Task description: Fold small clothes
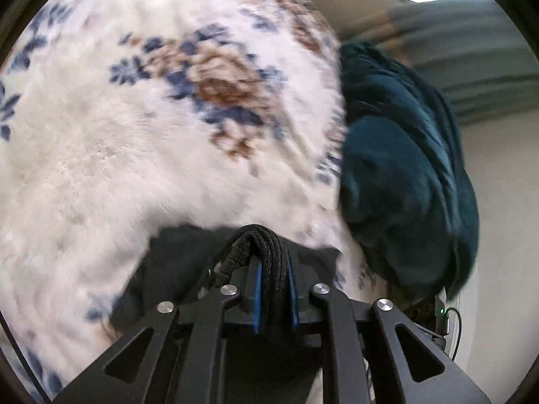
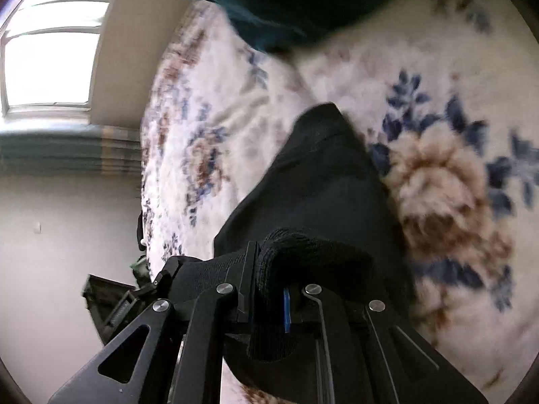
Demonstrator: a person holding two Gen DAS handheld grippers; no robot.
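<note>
Black garment [image 2: 316,181], a small dark piece of clothing, hangs between the 2 tongs above a white floral blanket [image 1: 118,134]. Left gripper [image 1: 274,269] pinches a bunched ribbed edge of it between its blue pads. Right gripper [image 2: 269,289] is clamped on another thick fold, with cloth trailing ahead of its tips. Teal fabric [image 1: 397,168] lies beyond and right of the left gripper.

Showing one black garment [image 2: 320,175], one floral blanket [image 1: 134,134], one teal cloth heap [image 1: 397,168], two grippers: left gripper [image 1: 275,269], right gripper [image 2: 269,269]; one window [image 2: 50,54].
</note>
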